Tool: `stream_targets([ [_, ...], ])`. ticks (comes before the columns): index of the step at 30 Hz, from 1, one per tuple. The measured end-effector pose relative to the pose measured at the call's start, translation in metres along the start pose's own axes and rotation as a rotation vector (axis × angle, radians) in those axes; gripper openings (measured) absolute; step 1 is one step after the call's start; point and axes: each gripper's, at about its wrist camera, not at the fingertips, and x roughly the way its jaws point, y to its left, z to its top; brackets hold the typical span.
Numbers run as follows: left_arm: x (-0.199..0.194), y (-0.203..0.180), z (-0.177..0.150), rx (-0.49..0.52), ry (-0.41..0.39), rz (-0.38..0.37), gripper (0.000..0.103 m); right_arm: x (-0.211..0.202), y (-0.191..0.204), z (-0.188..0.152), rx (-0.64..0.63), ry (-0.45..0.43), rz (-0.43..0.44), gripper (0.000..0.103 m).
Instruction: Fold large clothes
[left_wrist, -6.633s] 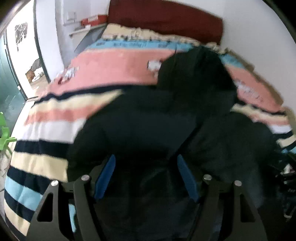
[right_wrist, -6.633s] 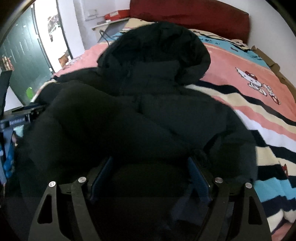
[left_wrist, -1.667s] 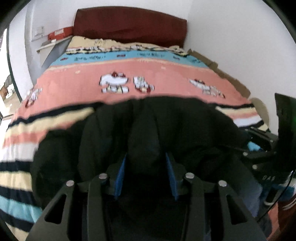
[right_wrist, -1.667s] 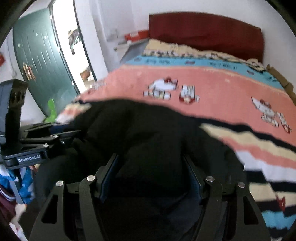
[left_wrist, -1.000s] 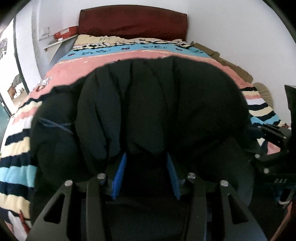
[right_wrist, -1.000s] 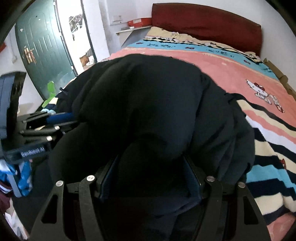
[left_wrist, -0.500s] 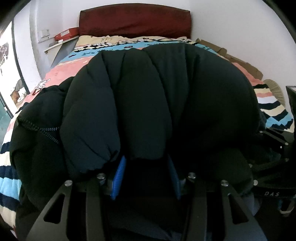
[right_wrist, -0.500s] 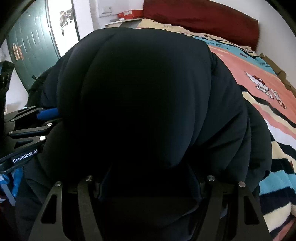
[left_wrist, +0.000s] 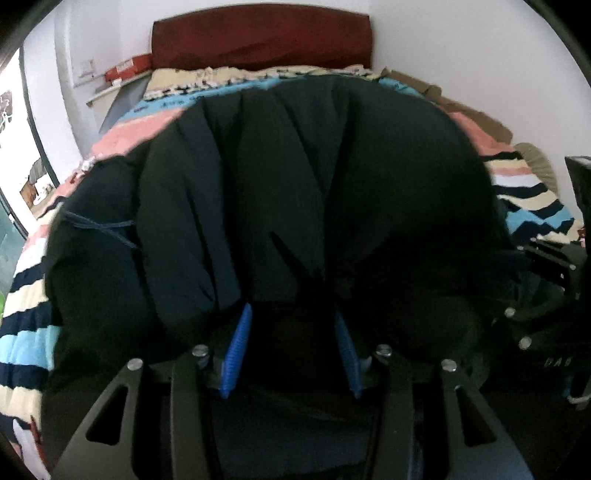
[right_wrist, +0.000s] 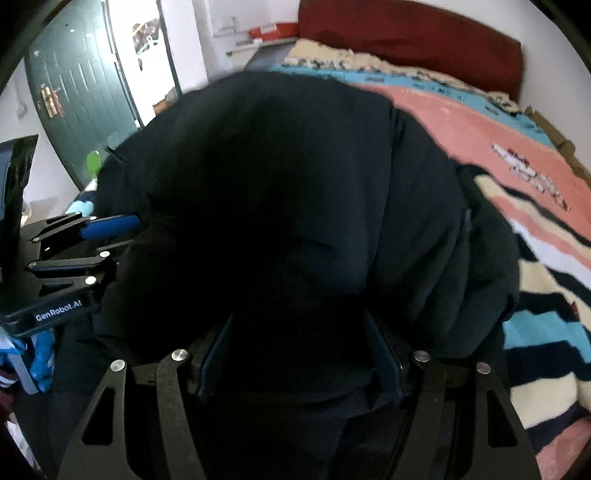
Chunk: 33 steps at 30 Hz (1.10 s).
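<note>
A big black padded jacket (left_wrist: 295, 184) is bunched up in a thick fold over the near end of the bed; it fills the right wrist view (right_wrist: 295, 203) too. My left gripper (left_wrist: 291, 325) is shut on a thick wad of the jacket between its blue pads (left_wrist: 236, 343). My right gripper (right_wrist: 299, 339) is shut on another wad of the jacket, its pads (right_wrist: 212, 354) pressed into the cloth. The left gripper's body shows at the left in the right wrist view (right_wrist: 74, 258). The jacket's hood and sleeves are hidden.
The bed's striped blanket (right_wrist: 535, 258) in pink, cream, navy and blue lies under the jacket, with a dark red headboard (left_wrist: 258, 40) at the far end. A white wall (left_wrist: 480, 55) runs along the right. A green door (right_wrist: 74, 92) stands at the left.
Both grippers have carried the jacket's near part up and over towards the headboard, so the bundle now bulks high in both views. Since half a second ago it has sunk slightly.
</note>
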Motion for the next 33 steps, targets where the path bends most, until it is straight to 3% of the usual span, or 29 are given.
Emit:
stream_targets([
  [6, 0.032, -0.001, 0.013, 0.008, 0.052, 0.029, 0.043, 0.036, -0.006, 0.011, 0.008, 0.056, -0.048, 0.068],
  [11, 0.011, 0.001, 0.013, -0.016, 0.04, -0.004, 0.043, 0.027, -0.005, 0.018, 0.005, 0.061, -0.042, 0.069],
  [16, -0.019, 0.014, 0.025, -0.037, 0.028, -0.073, 0.044, -0.01, -0.006, 0.02, 0.007, 0.0, -0.006, 0.069],
  [23, -0.06, 0.038, 0.073, -0.079, -0.108, -0.125, 0.044, -0.061, -0.005, 0.043, -0.024, -0.146, 0.015, 0.071],
  [29, -0.026, 0.046, 0.123, -0.091, -0.12, -0.081, 0.044, -0.048, -0.019, 0.104, 0.001, -0.236, -0.013, 0.074],
  [33, 0.008, 0.045, 0.115, -0.097, -0.074, -0.073, 0.044, -0.018, -0.024, 0.118, 0.034, -0.218, -0.016, 0.074],
])
